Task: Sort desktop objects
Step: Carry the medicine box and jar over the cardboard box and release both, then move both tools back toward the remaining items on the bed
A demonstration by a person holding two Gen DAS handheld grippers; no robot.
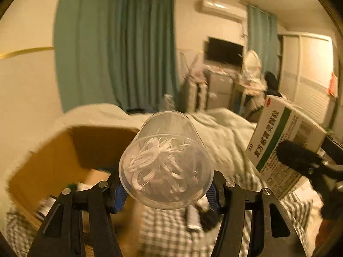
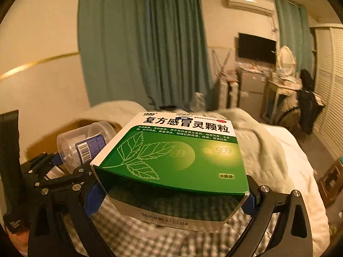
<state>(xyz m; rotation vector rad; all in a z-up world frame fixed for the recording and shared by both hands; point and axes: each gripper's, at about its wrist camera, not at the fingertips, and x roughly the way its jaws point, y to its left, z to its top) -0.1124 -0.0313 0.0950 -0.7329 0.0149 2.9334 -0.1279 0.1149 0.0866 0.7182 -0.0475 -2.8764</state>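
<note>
My left gripper [image 1: 166, 194] is shut on a clear plastic tub of white floss picks [image 1: 166, 160], held up in the air with its base toward the camera. The tub also shows in the right wrist view [image 2: 85, 143] at the left, with a barcode label. My right gripper [image 2: 171, 197] is shut on a green and white medicine box [image 2: 178, 160], held flat above the checked cloth. The same box shows in the left wrist view [image 1: 285, 141] at the right, tilted on edge.
An open cardboard box [image 1: 64, 156] with small items inside stands at the lower left, below the tub. A checked cloth [image 1: 167, 231] covers the surface below. A bed with a pale blanket [image 2: 257, 132] lies behind. Green curtains, a TV and a cluttered desk stand farther back.
</note>
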